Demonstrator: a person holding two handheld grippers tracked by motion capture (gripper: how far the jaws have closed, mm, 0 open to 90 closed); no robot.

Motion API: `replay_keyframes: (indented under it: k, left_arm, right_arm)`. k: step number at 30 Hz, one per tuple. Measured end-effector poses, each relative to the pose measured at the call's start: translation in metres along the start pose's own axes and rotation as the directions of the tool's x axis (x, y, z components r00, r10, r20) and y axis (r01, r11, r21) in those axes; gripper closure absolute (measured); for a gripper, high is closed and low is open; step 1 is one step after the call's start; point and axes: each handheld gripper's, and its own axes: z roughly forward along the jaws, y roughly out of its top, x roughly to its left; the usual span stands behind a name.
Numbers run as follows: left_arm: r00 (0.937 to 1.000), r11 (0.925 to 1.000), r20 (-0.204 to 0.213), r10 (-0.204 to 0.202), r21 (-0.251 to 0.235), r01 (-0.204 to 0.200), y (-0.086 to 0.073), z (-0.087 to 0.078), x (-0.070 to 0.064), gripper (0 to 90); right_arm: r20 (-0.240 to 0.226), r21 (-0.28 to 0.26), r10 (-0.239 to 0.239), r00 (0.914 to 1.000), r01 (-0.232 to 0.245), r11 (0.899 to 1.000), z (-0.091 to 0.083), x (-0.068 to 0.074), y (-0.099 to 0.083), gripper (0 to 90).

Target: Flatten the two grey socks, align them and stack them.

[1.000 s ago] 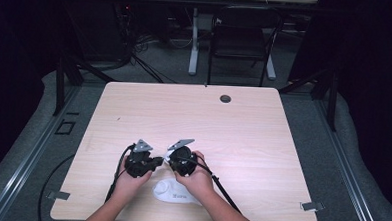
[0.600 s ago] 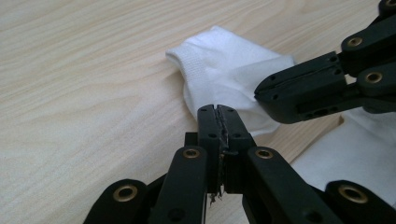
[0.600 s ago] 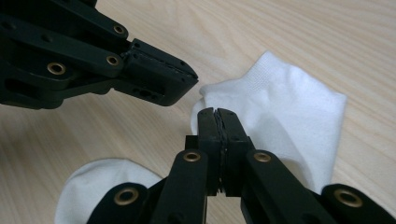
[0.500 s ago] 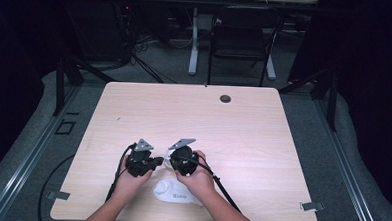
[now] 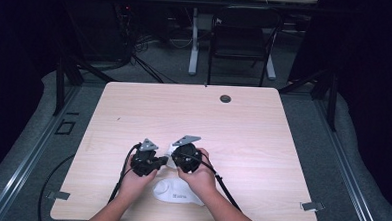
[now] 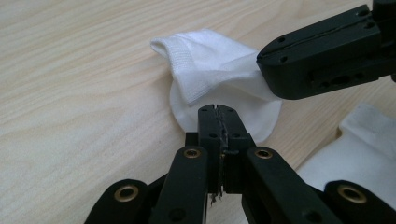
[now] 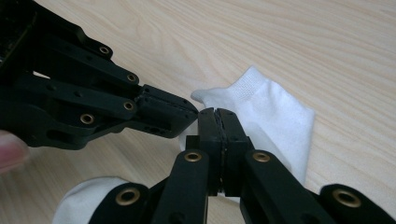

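Clamped tight at the left gripper (image 6: 217, 116), no gap between the jaws, apparently pinching the near edge of the white sock (image 6: 219, 70); clamped just as tight at the right gripper (image 7: 218, 119), seemingly on the same sock a little farther along, with the two sets of tips almost touching. Beyond the tips, ribbed cuff raised and curled, rest of the fabric lying flat on the table (image 5: 263, 123), near its front middle. Close by, towards the person, a second sock (image 5: 178, 192), untouched, partly under the wrists. Looks like the middle of a fold or a straightening, with both grips already taken. Calls next for a joint move, keeping both pinches firm so the thin cloth neither slips nor bunches. From the high view: position on the table and both hands side by side, little of the sock itself. From the left gripper view: the cuff's weave and the other jaws lying across the cloth.
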Motion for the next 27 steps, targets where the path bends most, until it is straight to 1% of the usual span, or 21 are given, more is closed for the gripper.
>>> replay_keyframes:
  k: [3, 4, 6, 8, 12, 14, 15, 19, 20, 21, 23, 26, 27]
  left_arm:
    - [1.0, 1.0, -0.005, 0.003, -0.001, -0.003, 0.002, 0.003, -0.001, 89.3]
    - [1.0, 1.0, -0.004, -0.004, 0.001, 0.004, 0.002, 0.004, -0.001, 89.3]
    - [1.0, 0.9999, -0.01, -0.002, 0.014, 0.002, 0.002, 0.007, 0.0, 89.3]
    - [1.0, 0.9994, -0.008, 0.005, 0.034, -0.005, 0.001, 0.01, 0.001, 89.3]
    - [0.9999, 0.9987, -0.014, 0.004, 0.05, -0.004, -0.001, 0.014, 0.001, 89.3]
    - [0.9996, 0.9981, -0.025, 0.016, 0.06, -0.015, -0.003, 0.015, 0.002, 89.3]
    - [0.9997, 0.9977, -0.022, 0.013, 0.066, -0.011, -0.003, 0.015, 0.003, 89.3]
    - [0.9998, 0.998, -0.018, 0.006, 0.063, -0.005, -0.004, 0.014, 0.006, 89.5]
    - [0.9998, 0.9979, -0.017, 0.008, 0.065, -0.007, -0.004, 0.014, 0.007, 89.5]
    - [0.9999, 0.9978, -0.016, 0.002, 0.066, -0.001, -0.005, 0.014, 0.007, 89.5]
    - [0.9998, 0.9978, -0.018, 0.006, 0.066, -0.005, -0.005, 0.013, 0.009, 89.6]
    - [0.9999, 0.9975, -0.014, 0.001, 0.07, 0.0, -0.005, 0.012, 0.011, 89.6]
    - [0.9999, 0.9975, -0.015, 0.001, 0.071, 0.0, -0.005, 0.012, 0.011, 89.6]
  right_arm:
    - [-0.002, -0.007, 0.004, 1.0, -0.004, 1.0, -0.002, -0.001, 0.001, 90.0]
    - [-0.003, -0.011, 0.007, 1.0, -0.007, 1.0, -0.002, -0.001, 0.001, 90.0]
    - [-0.002, -0.008, 0.005, 1.0, -0.005, 1.0, -0.004, -0.001, 0.001, 90.0]
    - [0.002, -0.016, 0.007, 1.0, -0.007, 1.0, -0.005, -0.001, 0.001, 90.0]
    - [0.007, -0.02, 0.013, 0.9999, -0.013, 1.0, -0.008, -0.003, 0.001, 90.0]
    - [0.015, -0.027, 0.014, 0.9998, -0.014, 1.0, -0.012, -0.009, 0.001, 90.0]
    - [0.02, -0.03, 0.019, 0.9996, -0.018, 0.999, -0.014, -0.01, 0.001, 90.0]
    - [0.049, -0.048, 0.038, 0.9981, -0.036, 0.998, -0.023, -0.022, -0.001, 90.0]
    - [0.063, -0.052, 0.048, 0.9968, -0.045, 0.998, -0.026, -0.027, -0.002, 90.0]
    - [0.069, -0.048, 0.053, 0.9962, -0.05, 0.998, -0.028, -0.03, -0.003, 90.0]
    - [0.085, -0.053, 0.068, 0.994, -0.063, 0.997, -0.032, -0.038, -0.006, 90.0]
    - [0.112, -0.05, 0.097, 0.989, -0.092, 0.995, -0.037, -0.053, -0.014, 90.0]
    - [0.118, -0.049, 0.105, 0.9874, -0.1, 0.994, -0.038, -0.055, -0.016, 90.0]
